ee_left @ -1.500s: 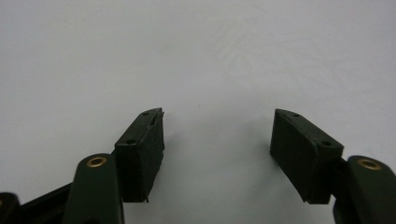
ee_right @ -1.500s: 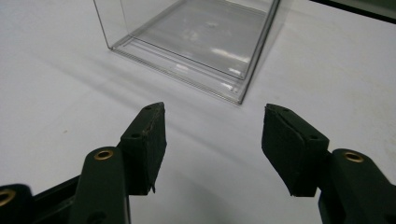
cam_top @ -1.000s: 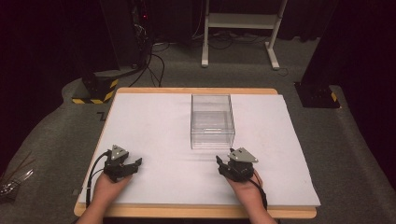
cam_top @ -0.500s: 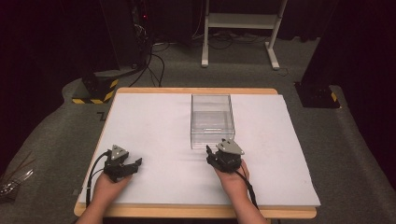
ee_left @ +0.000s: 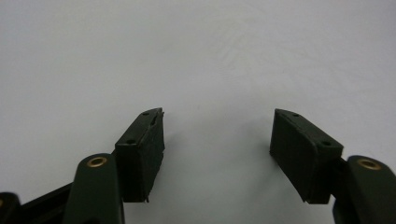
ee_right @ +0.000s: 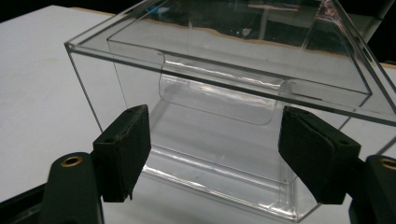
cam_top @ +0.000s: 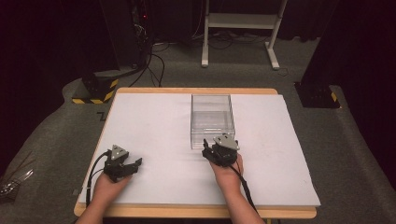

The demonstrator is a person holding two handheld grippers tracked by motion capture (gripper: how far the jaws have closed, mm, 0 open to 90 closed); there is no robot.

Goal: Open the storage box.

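Facing the clear box [cam_top: 211, 120] at the desk's [cam_top: 154, 116] centre, the right claw [cam_top: 212, 151] is held released at its 6 o'clock; the left claw [cam_top: 134, 164], at 7 o'clock, is likewise released.

Right tool [ee_right: 212, 149]: jaws spread wide, facing near wall of clear plastic box [ee_right: 224, 93] on white surface [ee_right: 37, 84].

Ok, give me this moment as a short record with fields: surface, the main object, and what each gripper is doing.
surface: table with a white cover
object: clear plastic box, far centre of the table, nothing visible inside
left gripper: open, over bare cover near the front left, holding nothing
right gripper: open, at the box's near wall, jaws spread before it, not gripping
floor: grey carpet, cables and a white stand beyond the table
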